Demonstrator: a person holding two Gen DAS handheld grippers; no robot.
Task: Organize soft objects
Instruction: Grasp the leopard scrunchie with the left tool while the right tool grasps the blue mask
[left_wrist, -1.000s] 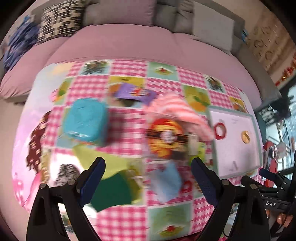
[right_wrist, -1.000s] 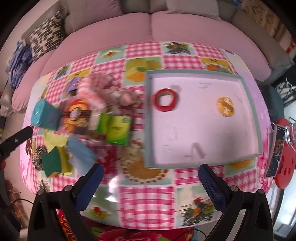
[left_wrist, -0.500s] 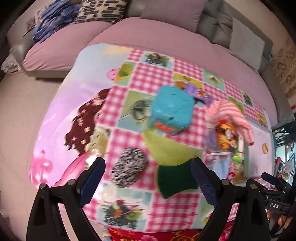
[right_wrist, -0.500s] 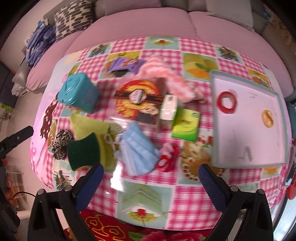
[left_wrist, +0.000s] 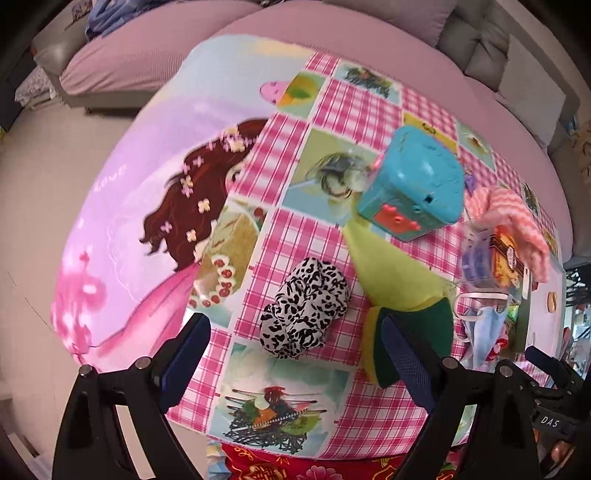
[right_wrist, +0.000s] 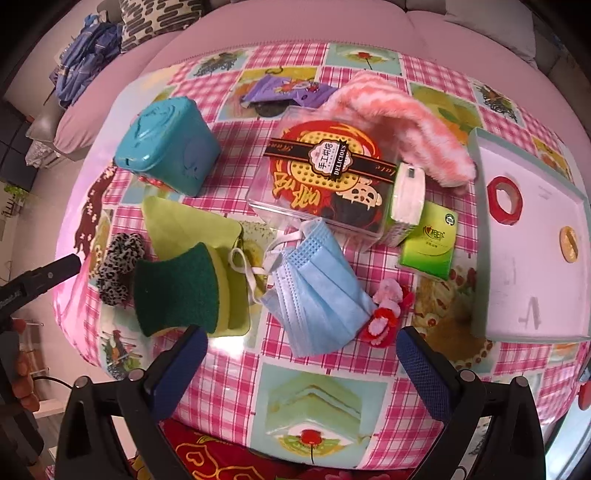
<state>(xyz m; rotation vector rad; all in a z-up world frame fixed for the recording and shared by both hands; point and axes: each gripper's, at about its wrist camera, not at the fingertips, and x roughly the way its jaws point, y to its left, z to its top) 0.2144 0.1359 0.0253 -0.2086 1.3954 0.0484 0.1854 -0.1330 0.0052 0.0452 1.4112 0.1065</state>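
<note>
My left gripper (left_wrist: 295, 354) is open and empty above the table's near left edge, with a black-and-white leopard scrunchie (left_wrist: 304, 308) just ahead between its fingers. A green-and-yellow sponge (left_wrist: 410, 339) lies on a yellow-green cloth (left_wrist: 391, 273) to its right. My right gripper (right_wrist: 301, 358) is open and empty above the front edge, with a blue face mask (right_wrist: 317, 288) ahead. A red-and-pink scrunchie (right_wrist: 386, 314), a pink striped towel (right_wrist: 402, 122), the sponge (right_wrist: 177, 284) and the leopard scrunchie (right_wrist: 118, 266) also show in the right wrist view.
A teal box (right_wrist: 168, 144), a clear snack box (right_wrist: 325, 173), a green tissue pack (right_wrist: 430, 240) and a purple wrapper (right_wrist: 284, 90) lie mid-table. A white tray (right_wrist: 532, 302) with a red tape ring (right_wrist: 504, 199) stands at the right. A pink sofa (left_wrist: 332, 40) runs behind the table.
Both grippers have swung left along the table. The left view now centres on the leopard scrunchie, the right view on the blue mask instead of the tray. Both stay open.
</note>
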